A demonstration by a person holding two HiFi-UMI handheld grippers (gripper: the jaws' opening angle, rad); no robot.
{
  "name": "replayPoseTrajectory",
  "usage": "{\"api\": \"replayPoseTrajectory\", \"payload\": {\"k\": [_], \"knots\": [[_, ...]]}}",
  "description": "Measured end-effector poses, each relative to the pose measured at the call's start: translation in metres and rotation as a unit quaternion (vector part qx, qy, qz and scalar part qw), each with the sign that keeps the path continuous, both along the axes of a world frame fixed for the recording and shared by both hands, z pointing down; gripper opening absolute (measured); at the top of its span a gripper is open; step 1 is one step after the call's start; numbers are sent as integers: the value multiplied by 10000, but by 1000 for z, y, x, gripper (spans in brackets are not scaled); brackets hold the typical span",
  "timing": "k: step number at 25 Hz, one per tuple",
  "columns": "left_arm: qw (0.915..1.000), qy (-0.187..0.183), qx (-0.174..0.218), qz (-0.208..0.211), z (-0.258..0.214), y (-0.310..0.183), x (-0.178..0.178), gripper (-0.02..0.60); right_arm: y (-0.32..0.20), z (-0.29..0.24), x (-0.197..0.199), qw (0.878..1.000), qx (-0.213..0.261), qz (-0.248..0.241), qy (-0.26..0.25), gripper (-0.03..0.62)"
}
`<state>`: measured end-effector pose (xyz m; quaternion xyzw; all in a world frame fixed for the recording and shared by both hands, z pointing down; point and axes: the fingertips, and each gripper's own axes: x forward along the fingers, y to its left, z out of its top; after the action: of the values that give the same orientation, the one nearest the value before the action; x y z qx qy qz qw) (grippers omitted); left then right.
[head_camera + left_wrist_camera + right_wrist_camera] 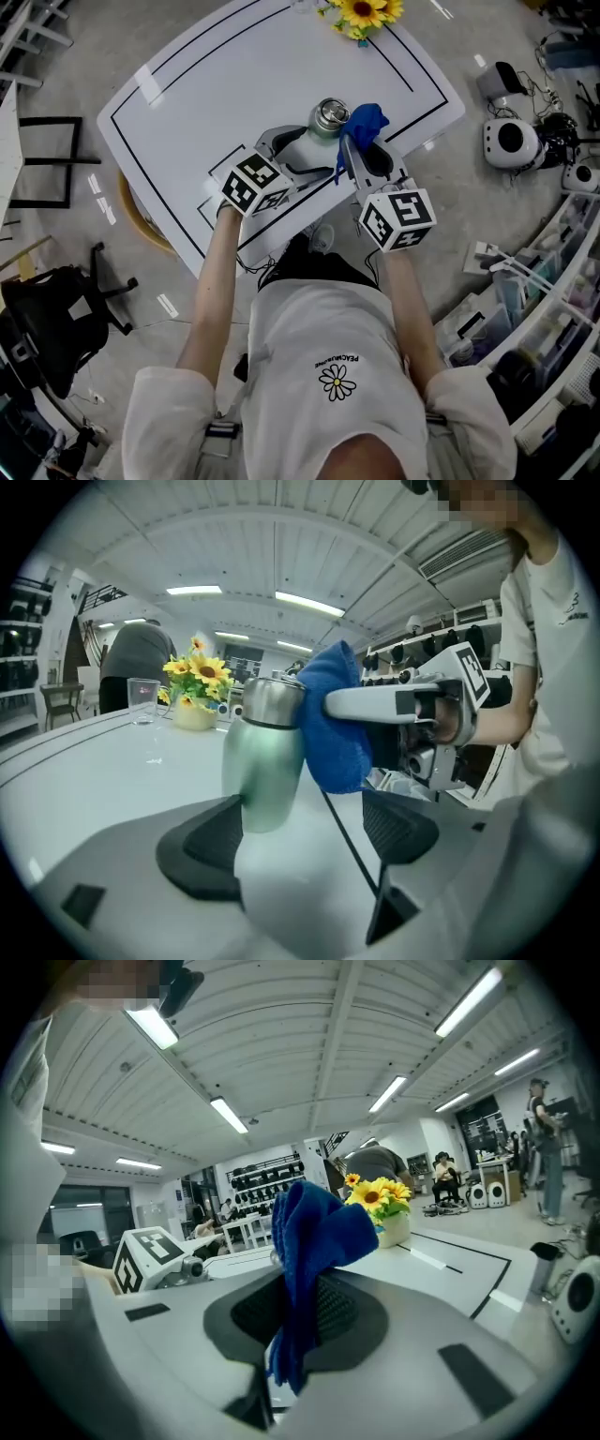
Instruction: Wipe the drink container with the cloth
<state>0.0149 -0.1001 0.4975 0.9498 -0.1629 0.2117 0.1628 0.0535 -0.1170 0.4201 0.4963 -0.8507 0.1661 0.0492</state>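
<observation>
The drink container (327,118) is a pale green bottle with a steel cap (271,701), near the table's front edge. My left gripper (298,152) is shut on its lower body. In the left gripper view its left pad (202,844) lies against the bottle (264,771). My right gripper (362,155) is shut on a blue cloth (364,122), which hangs bunched from its jaws (305,1241). The cloth (337,726) presses on the bottle's upper right side, just below the cap. The right gripper's arm (394,703) reaches in from the right.
A vase of sunflowers (364,13) stands at the far edge of the white table (216,75), with a drinking glass (142,700) nearby. White devices (511,141) and shelving (562,309) lie to the right, and a black chair (56,319) to the left.
</observation>
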Motion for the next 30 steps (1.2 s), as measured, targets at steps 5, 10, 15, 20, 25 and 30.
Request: {"api": "replayPoseTrajectory", "payload": {"k": [5,10,15,20,25,30], "knots": [[10000,50,-27,66,1,14,9,390,7,1,-7,9999,-17,-102,-51,43],[9996,70,-38,265,3,22,25,390,8,-4,-22,9993,93,-372,5,43],[9990,157,-46,406,2,24,39,390,7,-6,-34,9979,145,-617,104,41],[9987,213,20,459,-9,28,37,390,9,-26,-19,9960,279,-779,341,41],[9983,321,443,219,-39,13,25,390,-28,-70,8,9733,964,-1072,1786,41],[9979,269,568,173,-45,7,29,390,-58,-58,-11,9388,698,-1942,2759,43]]}}
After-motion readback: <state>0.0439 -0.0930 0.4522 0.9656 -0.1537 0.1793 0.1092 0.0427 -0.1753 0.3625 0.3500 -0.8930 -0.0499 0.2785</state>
